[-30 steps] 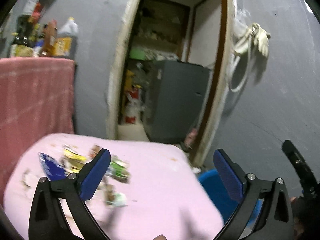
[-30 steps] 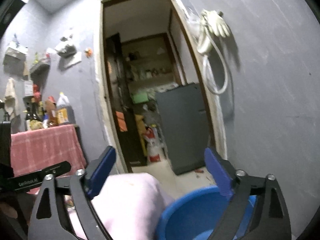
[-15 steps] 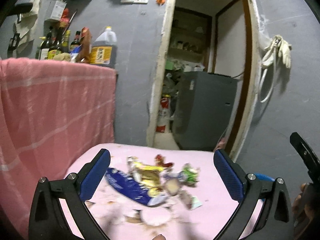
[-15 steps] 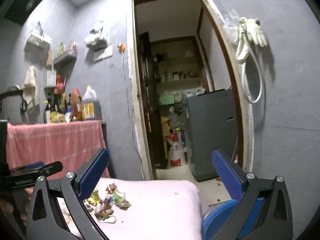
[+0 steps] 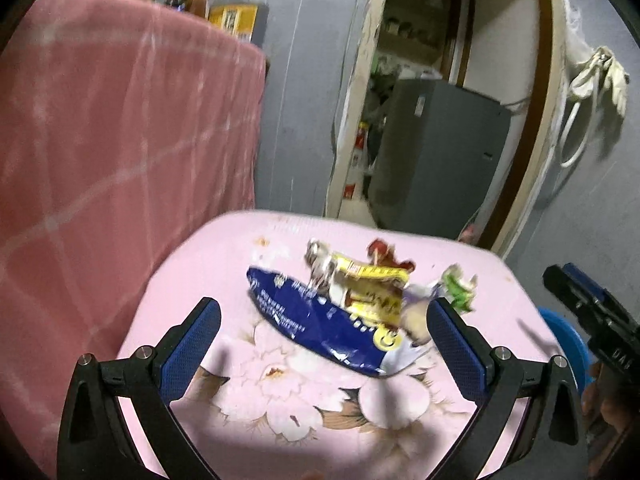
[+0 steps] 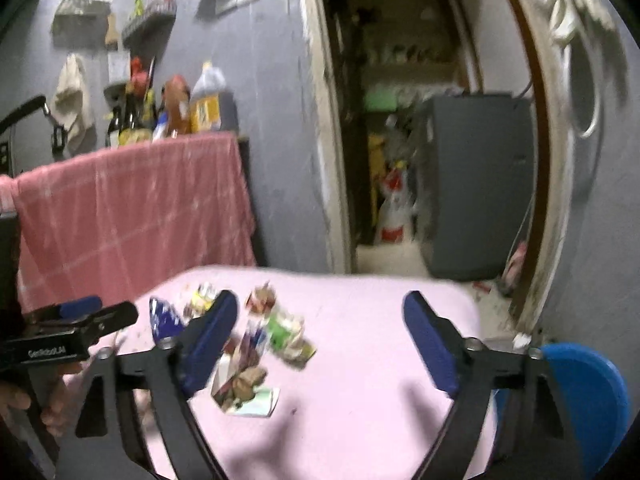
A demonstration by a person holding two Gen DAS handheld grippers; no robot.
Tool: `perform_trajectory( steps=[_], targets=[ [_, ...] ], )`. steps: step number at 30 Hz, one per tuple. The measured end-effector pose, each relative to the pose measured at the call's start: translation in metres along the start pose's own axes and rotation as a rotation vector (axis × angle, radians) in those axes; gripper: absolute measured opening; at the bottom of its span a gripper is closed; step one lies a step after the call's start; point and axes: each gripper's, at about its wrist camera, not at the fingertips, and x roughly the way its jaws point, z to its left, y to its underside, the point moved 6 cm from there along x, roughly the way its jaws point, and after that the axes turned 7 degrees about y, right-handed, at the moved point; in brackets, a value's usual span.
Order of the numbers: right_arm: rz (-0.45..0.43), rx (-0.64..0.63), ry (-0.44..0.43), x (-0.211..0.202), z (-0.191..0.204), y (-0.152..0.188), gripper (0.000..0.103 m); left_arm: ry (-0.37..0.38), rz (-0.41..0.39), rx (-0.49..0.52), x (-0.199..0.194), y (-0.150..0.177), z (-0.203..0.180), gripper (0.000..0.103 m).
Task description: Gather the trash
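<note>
A pile of trash lies on the pink flowered table cover (image 5: 280, 400): a blue wrapper (image 5: 320, 320), a yellow wrapper (image 5: 372, 284), a green crumpled piece (image 5: 460, 286) and a red scrap (image 5: 384, 250). My left gripper (image 5: 323, 308) hovers just short of the blue wrapper, open and holding nothing. In the right wrist view my right gripper (image 6: 320, 300) has its jaws closing, with only bare cloth between them. The green piece (image 6: 290, 332) and folded papers (image 6: 244, 388) lie beside its left finger (image 6: 208, 340). The blue wrapper (image 6: 164, 318) lies further left.
A blue basin (image 6: 588, 392) sits low beside the table's right edge. A pink cloth-draped counter (image 5: 120, 140) with bottles (image 5: 238, 8) stands to the left. Behind the table, a doorway opens onto a grey cabinet (image 5: 440, 152). Pale gloves (image 5: 600, 72) hang on the right wall.
Both views have swung left and down from the doorway and blue basin toward the trash, which now looks larger and nearer. The right gripper's jaws stand narrower than before.
</note>
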Motion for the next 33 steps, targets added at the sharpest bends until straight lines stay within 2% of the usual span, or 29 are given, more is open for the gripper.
perform_trajectory(
  steps=[5, 6, 10, 12, 15, 24, 27, 33],
  targets=[
    [0.112, -0.028, -0.047, 0.019, 0.01, 0.019, 0.06, 0.006, 0.058, -0.058, 0.015, 0.003, 0.011, 0.099],
    [0.13, -0.033, -0.061, 0.021, 0.012, 0.023, 0.056, 0.009, 0.071, -0.065, 0.018, 0.003, 0.012, 0.096],
    [0.19, -0.055, -0.123, 0.028, 0.022, 0.034, 0.049, 0.035, 0.128, -0.102, 0.03, 0.005, 0.014, 0.084],
    [0.211, -0.07, -0.151, 0.03, 0.027, 0.037, 0.041, 0.052, 0.164, -0.129, 0.037, 0.007, 0.015, 0.076],
    [0.245, -0.1, -0.176, 0.034, 0.036, 0.043, 0.036, 0.062, 0.198, -0.159, 0.045, 0.009, 0.016, 0.071],
    [0.316, -0.16, -0.222, 0.043, 0.051, 0.056, 0.033, 0.049, 0.233, -0.144, 0.053, 0.016, 0.012, 0.054],
    [0.32, -0.167, -0.224, 0.043, 0.053, 0.058, 0.03, 0.054, 0.243, -0.13, 0.053, 0.018, 0.01, 0.047],
    [0.325, -0.169, -0.226, 0.042, 0.053, 0.06, 0.03, 0.055, 0.253, -0.132, 0.061, 0.016, 0.012, 0.037]
  ],
)
